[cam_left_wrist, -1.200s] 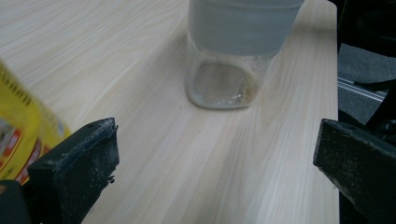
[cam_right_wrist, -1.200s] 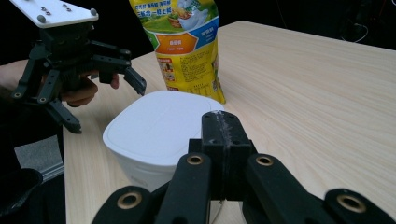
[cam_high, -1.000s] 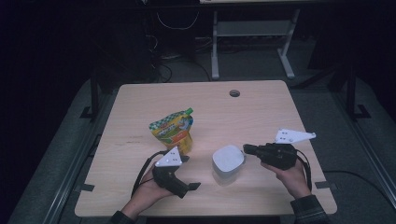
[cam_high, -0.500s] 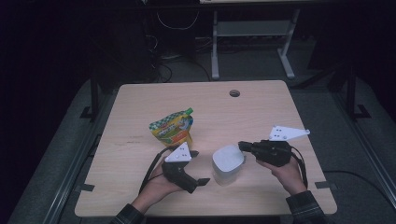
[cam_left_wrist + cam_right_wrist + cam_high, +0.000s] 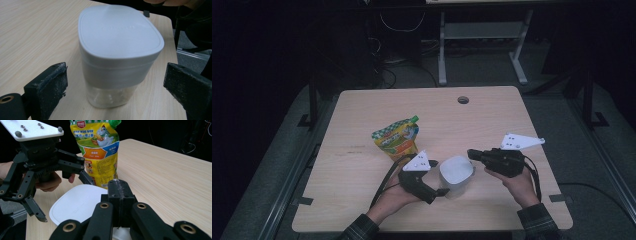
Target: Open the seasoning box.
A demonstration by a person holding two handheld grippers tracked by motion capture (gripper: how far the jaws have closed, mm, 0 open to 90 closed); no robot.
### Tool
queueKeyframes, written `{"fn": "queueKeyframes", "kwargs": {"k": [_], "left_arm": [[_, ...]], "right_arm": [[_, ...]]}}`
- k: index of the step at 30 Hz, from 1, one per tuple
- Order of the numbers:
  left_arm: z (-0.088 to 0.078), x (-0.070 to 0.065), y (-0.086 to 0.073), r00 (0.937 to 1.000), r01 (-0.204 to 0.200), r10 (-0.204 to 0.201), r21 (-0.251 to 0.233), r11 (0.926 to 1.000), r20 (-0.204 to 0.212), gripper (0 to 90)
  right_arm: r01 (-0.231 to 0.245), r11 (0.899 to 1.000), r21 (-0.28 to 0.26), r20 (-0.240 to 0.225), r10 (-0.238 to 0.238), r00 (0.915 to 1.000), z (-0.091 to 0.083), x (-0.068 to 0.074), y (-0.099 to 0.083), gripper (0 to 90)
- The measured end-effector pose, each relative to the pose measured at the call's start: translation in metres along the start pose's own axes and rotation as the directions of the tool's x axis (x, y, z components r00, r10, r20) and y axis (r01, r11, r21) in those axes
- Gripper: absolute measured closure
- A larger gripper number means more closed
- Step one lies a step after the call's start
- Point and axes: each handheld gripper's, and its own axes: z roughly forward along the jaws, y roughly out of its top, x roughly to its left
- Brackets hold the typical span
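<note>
Left gripper (image 5: 443,192) shifted right to straddle white-lidded container (image 5: 456,174), jaws apart, just narrowing; right gripper (image 5: 472,153) jaws together.

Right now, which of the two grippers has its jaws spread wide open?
The left gripper: its jaws stand apart either side of the white-lidded container, while the right gripper has its jaws pressed together.

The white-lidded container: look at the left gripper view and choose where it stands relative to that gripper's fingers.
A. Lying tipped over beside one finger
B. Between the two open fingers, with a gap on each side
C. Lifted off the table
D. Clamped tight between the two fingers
B: in the left gripper view the white-lidded container stands upright on the table, with bare wood showing between it and each of the fingers of the left gripper.
</note>
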Motion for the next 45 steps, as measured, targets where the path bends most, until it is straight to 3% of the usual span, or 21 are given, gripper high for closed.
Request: {"fn": "queueKeyframes", "kwargs": {"k": [7, 10, 16, 38, 45], "left_arm": [[0.007, 0.0, 0.001, 0.9998, -0.017, 0.017, 0.005, 0.9998, 0.002, 6.4], [0.007, 0.0, 0.002, 0.9997, -0.023, 0.023, -0.009, 0.9997, 0.007, 13.1], [0.007, 0.0, 0.002, 0.9995, -0.031, 0.031, -0.011, 0.9995, 0.006, 17.8], [0.002, 0.0, 0.003, 0.9996, -0.028, 0.028, -0.015, 0.9995, 0.008, 20.1], [-0.003, 0.001, 0.004, 0.9998, -0.015, 0.016, -0.048, 0.9987, 0.015, 23.8]], "right_arm": [[-0.007, 1.0, -0.003, 0.0, 0.007, 1.0, 0.001, 0.0, -0.001, 89.7], [-0.008, 1.0, 0.004, 0.0, 0.008, 1.0, 0.002, 0.0, -0.002, 89.6], [-0.006, 1.0, 0.001, 0.007, 0.006, 1.0, 0.0, 0.0, -0.002, 89.6], [-0.007, 1.0, -0.001, 0.02, 0.007, 0.9998, -0.001, 0.001, -0.003, 89.7], [-0.008, 1.0, 0.002, 0.021, 0.008, 0.9997, -0.001, 0.001, -0.003, 89.6]]}}
